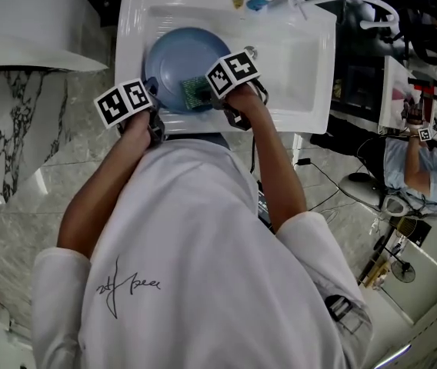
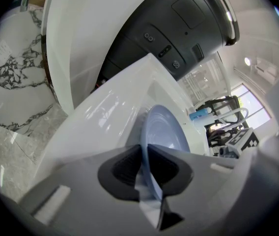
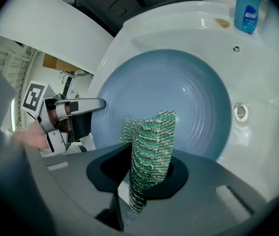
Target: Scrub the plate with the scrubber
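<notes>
Plate tilted in sink, rim clamped by left gripper jaws; right gripper jaws clenched on scrubber over plate.

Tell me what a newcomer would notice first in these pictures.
The blue plate in the white sink, at the top centre of the head view, stands out first. The left gripper has its jaws clamped on the plate's rim, while the right gripper holds a green scrubber over the plate's face. A blue bottle stands on the sink's back ledge.
</notes>
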{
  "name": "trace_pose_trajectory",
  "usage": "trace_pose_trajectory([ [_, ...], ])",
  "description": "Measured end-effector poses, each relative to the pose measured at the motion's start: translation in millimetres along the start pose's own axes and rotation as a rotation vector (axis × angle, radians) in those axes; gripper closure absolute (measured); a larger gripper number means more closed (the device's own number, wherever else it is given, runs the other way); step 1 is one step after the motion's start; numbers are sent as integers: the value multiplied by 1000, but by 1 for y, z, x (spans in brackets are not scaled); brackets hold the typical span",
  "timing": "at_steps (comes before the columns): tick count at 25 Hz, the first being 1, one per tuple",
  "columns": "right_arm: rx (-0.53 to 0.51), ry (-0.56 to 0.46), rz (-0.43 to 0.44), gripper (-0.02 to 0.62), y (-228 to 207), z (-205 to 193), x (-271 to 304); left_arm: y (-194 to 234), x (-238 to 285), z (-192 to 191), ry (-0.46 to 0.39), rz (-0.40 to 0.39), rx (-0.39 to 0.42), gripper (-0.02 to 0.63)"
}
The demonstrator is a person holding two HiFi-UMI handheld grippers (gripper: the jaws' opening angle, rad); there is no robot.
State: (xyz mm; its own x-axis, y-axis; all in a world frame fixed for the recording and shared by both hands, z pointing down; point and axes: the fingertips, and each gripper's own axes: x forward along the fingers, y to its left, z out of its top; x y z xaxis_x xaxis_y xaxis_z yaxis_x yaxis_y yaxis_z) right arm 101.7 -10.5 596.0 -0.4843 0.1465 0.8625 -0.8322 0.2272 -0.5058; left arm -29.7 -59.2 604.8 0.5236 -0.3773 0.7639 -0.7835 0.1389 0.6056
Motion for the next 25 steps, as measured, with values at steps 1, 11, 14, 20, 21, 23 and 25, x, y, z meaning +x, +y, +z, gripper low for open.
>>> trace_pose_trajectory([
  [1,3,-2,8,529,1,1,1,0,0,0,0,1,0,517],
  [11,59,-26,106,529,17,11,11,0,-1,1,-7,12,0,517],
  [14,71,-32,139,529,24,16,16,1,-2,0,-11,14,-6,517],
  [20,95,-64,191,529,35,27,22,2,-2,0,-11,3,-14,517],
  [21,97,-67,198,529,37,28,23,2,-2,0,-8,2,-13,517],
  [23,105,-72,217,529,41,30,25,3,-2,-2,1,3,-8,518],
  [25,122,-86,248,529,46,32,25,3,-3,-4,11,8,-5,520],
])
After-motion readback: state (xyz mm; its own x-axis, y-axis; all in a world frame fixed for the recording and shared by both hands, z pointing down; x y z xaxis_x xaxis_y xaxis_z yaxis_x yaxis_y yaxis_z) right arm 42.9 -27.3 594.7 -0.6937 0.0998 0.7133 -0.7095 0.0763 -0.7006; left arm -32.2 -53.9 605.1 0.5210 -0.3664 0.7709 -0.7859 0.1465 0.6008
